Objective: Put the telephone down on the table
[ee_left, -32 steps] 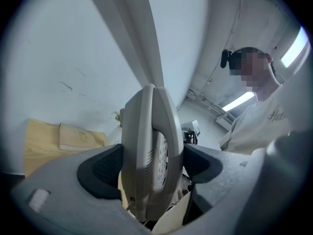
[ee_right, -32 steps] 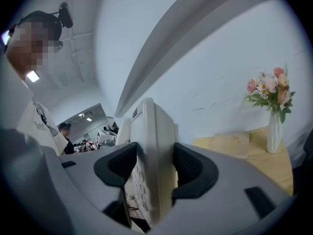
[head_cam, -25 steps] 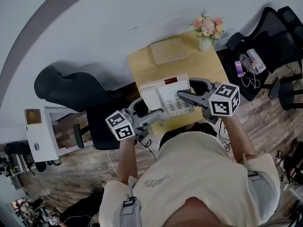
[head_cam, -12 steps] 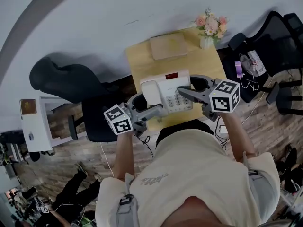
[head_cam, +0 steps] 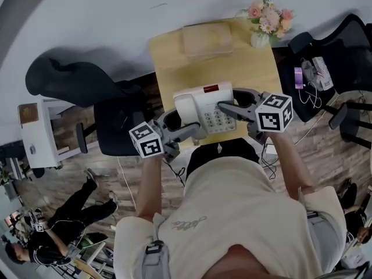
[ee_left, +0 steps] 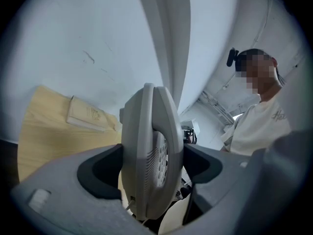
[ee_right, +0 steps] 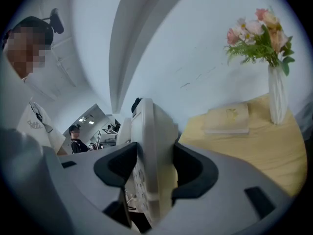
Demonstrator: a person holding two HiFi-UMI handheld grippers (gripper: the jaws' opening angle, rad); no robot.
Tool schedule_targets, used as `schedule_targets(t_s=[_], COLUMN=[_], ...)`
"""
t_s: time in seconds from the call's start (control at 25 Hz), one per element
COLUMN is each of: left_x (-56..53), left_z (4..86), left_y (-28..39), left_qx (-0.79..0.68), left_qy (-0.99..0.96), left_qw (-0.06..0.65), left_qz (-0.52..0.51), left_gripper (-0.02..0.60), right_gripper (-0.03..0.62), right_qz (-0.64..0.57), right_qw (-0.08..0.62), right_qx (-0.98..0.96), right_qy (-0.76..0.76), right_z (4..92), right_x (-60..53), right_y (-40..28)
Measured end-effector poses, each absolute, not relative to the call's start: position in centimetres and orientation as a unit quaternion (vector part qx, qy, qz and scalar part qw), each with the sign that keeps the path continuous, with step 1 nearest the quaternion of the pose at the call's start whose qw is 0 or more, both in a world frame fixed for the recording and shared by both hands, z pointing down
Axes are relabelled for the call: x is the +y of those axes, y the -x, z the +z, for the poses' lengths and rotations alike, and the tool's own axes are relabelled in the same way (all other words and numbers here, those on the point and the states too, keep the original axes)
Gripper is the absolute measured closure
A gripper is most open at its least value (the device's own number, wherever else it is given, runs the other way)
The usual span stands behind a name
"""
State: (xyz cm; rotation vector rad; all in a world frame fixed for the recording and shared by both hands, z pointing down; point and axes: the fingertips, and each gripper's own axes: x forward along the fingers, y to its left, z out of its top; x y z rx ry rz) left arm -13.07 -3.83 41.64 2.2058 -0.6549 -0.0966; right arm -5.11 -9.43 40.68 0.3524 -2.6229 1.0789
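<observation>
A white desk telephone [head_cam: 203, 106], with its handset on the left and a keypad, hangs over the near part of the wooden table [head_cam: 174, 65]. My left gripper [head_cam: 187, 133] is shut on its handset side and my right gripper [head_cam: 228, 109] on its keypad side. In the left gripper view the telephone [ee_left: 149, 155] stands edge-on, pinched in the left gripper [ee_left: 151, 168]. The right gripper view shows the telephone [ee_right: 151, 151] clamped the same way in the right gripper [ee_right: 154, 173]. Whether the phone's underside touches the table is hidden.
A tan book [head_cam: 207, 39] lies at the table's far edge and a white vase of flowers [head_cam: 268, 21] stands at the far right corner. Black office chairs stand left [head_cam: 70, 89] and right [head_cam: 331, 57]. A white cabinet [head_cam: 38, 132] is further left.
Both grippers keep their hold on the telephone. It now sits a little farther from the book in the head view, and a person has come into view on the floor at lower left.
</observation>
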Motion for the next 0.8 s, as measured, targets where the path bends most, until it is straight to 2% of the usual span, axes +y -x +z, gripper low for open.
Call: schedule_targets(t_s=[0.24, 0.8], left_x=[-4.7, -9.7], left_z=[45.5, 54.1], left_y=[12.1, 13.7], left_qx=[-0.259, -0.248], left_qy=[-0.858, -0.852], left_qw=[0.442, 0.46], left_qz=[-0.045, -0.025], left_gripper=[0.204, 0.204], right_gripper=[0.37, 0.37], right_qz=[0.402, 0.437], right_qw=[0.156, 0.155], right_qx=[-0.894, -0.879], right_qy=[-0.12, -0.116], right_z=[44.8, 54.1], right_x=[-10.4, -14.9], right_y=[4.1, 5.5])
